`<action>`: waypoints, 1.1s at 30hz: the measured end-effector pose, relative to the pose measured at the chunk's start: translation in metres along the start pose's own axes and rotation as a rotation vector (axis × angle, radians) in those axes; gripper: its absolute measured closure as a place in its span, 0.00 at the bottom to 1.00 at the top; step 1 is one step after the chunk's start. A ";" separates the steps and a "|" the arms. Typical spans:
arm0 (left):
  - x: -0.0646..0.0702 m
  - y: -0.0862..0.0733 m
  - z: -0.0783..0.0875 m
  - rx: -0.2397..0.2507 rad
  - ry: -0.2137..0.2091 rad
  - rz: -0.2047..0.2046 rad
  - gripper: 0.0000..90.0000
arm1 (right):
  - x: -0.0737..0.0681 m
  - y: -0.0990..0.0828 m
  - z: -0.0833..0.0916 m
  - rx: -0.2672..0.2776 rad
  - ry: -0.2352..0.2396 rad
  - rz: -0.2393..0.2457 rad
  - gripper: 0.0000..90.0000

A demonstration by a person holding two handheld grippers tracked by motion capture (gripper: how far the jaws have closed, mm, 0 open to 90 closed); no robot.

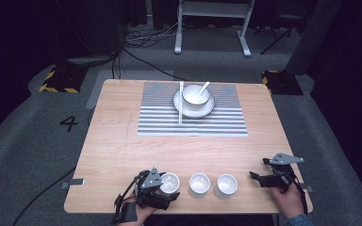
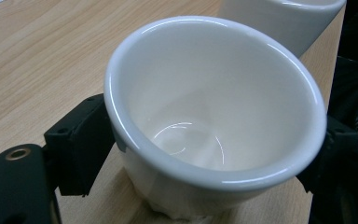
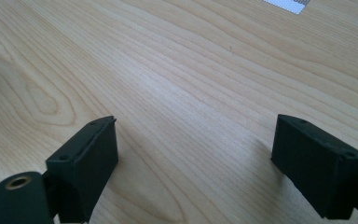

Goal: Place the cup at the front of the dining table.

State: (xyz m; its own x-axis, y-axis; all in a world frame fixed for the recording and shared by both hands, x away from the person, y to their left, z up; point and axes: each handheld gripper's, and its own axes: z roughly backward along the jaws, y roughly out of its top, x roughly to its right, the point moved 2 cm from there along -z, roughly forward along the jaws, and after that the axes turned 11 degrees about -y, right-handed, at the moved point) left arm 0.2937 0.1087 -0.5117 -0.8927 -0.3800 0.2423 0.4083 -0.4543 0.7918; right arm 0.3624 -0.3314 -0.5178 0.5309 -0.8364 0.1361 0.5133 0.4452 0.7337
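Nearest the lens, bottom-left of the high view: left gripper w/ jaws set either side of the leftmost white cup, pads against its wall per the left gripper view; cup stands on the wooden table. Striped mat sits upper centre. Right gripper, lower right, jaws apart over bare wood. Two more cups at bottom centre.

Looks like a lab test cell I'm in. Grey carpet floor marked "4", hazard-striped blocks, loose cables, dark curtains around the wooden table.
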 end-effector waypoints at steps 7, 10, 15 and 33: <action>0.001 0.000 -0.004 -0.076 0.006 -0.003 0.27 | 0.000 0.000 0.000 0.000 0.000 0.000 0.16; 0.002 0.000 -0.004 -0.072 0.015 -0.009 0.28 | 0.000 0.000 0.000 0.000 0.000 0.000 0.16; 0.003 0.000 -0.004 -0.069 0.023 -0.016 0.29 | 0.000 0.000 0.000 0.000 0.000 0.000 0.16; 0.006 0.013 0.008 -0.077 -0.002 -0.006 0.30 | 0.000 0.000 0.000 0.000 -0.002 -0.002 0.16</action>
State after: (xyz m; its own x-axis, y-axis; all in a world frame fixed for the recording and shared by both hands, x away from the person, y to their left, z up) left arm 0.2922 0.1075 -0.4952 -0.8957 -0.3752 0.2386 0.4160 -0.5177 0.7476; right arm 0.3620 -0.3312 -0.5177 0.5288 -0.8379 0.1355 0.5142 0.4433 0.7342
